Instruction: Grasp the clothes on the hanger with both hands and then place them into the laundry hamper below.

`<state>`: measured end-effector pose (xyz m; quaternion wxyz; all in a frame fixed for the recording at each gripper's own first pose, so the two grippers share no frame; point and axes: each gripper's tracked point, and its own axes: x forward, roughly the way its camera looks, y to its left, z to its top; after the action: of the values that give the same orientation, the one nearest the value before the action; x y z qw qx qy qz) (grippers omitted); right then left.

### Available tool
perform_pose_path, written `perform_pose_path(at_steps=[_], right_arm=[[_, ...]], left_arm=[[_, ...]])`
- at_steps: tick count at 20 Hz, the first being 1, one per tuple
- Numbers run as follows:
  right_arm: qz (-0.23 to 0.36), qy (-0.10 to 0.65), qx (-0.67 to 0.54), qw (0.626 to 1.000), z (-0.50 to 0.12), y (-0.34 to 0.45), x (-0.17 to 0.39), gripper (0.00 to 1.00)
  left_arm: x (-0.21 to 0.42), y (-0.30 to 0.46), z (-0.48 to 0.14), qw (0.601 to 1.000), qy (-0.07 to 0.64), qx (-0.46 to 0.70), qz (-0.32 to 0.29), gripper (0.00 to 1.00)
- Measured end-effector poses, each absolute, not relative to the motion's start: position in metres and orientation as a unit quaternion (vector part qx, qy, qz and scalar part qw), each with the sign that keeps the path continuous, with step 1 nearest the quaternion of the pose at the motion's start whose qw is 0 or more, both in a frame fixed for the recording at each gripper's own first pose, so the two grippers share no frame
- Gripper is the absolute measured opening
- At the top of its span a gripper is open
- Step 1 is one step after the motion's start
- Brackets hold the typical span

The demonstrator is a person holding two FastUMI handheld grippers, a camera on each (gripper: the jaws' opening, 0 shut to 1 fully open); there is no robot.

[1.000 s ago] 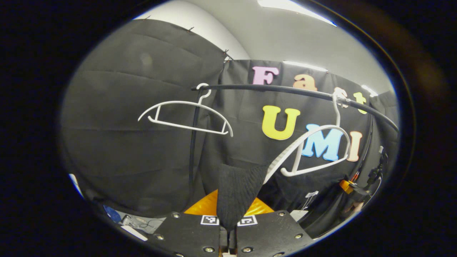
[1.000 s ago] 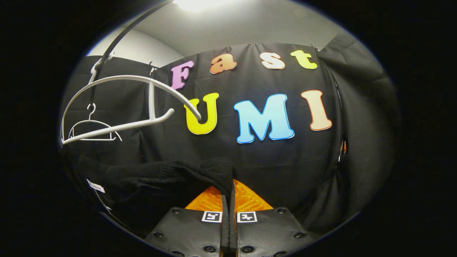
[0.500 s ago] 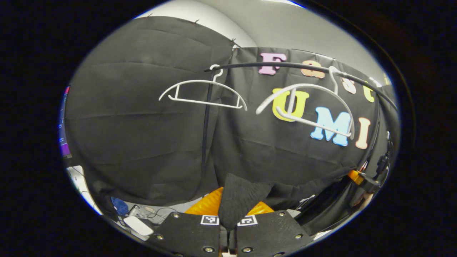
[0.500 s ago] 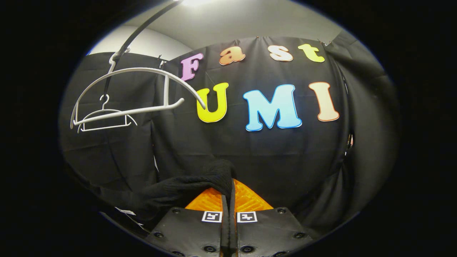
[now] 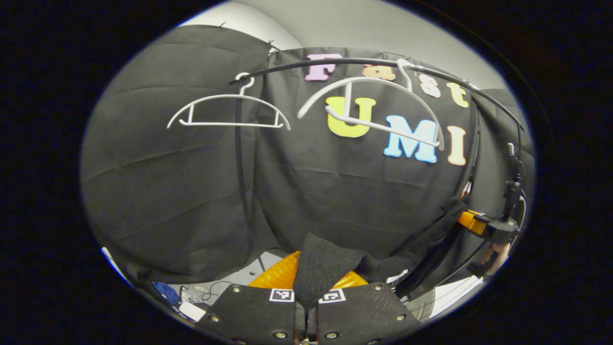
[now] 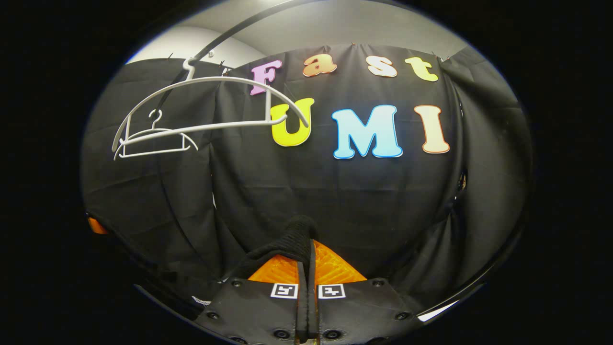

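Observation:
A black knitted garment (image 5: 320, 268) is pinched in my left gripper (image 5: 309, 287), which is shut on it at the bottom of the left gripper view. The cloth stretches away to the right toward my right gripper (image 5: 481, 225), held by a hand (image 5: 498, 251). In the right gripper view, my right gripper (image 6: 306, 261) is shut on another fold of the garment (image 6: 287, 242), which drapes off to the lower left. Above, two bare white hangers (image 5: 229, 111) (image 5: 378, 108) hang on the black rail (image 5: 364, 62), well clear of the garment. They also appear as hangers (image 6: 210, 108) at the upper left.
The black cloth wall (image 5: 182, 182) stands close behind. Cables and small items lie on a pale surface (image 5: 191, 299) at the lower left. A pale curved rim (image 5: 450, 292) shows at the lower right, below the garment. A vertical black pole (image 5: 239, 158) drops from the rail.
Both grippers have come down with the garment, which slipped off the right hanger. That hanger swung back up and now hangs bare. Both hangers sit higher in the views.

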<state>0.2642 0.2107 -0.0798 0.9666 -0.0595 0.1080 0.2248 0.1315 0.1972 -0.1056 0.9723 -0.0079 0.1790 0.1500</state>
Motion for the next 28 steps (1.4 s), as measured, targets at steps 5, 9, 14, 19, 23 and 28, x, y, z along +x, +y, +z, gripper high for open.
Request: perform_pose_path(at_steps=[5,9,14,19,23,28], right_arm=[[0.189,0.140,-0.066,0.970,-0.090,0.204,0.226,0.00],[0.157,0.175,-0.060,0.970,-0.105,0.195,0.199,0.00],[0.124,0.226,-0.039,0.965,-0.133,0.186,0.163,0.00],[0.109,0.275,-0.028,0.955,-0.168,0.182,0.137,0.02],[0.100,0.306,-0.017,0.947,-0.197,0.178,0.128,0.02],[0.090,0.340,-0.015,0.936,-0.240,0.177,0.126,0.01]], left_arm=[[0.144,0.187,-0.129,0.980,0.185,-0.016,0.069,0.04],[0.147,0.177,-0.153,0.980,0.197,-0.021,0.011,0.04],[0.149,0.169,-0.189,0.973,0.228,-0.016,-0.026,0.05],[0.142,0.174,-0.224,0.966,0.255,0.013,-0.035,0.05],[0.141,0.184,-0.256,0.960,0.279,0.016,-0.034,0.05],[0.146,0.178,-0.289,0.951,0.305,0.007,-0.040,0.06]])
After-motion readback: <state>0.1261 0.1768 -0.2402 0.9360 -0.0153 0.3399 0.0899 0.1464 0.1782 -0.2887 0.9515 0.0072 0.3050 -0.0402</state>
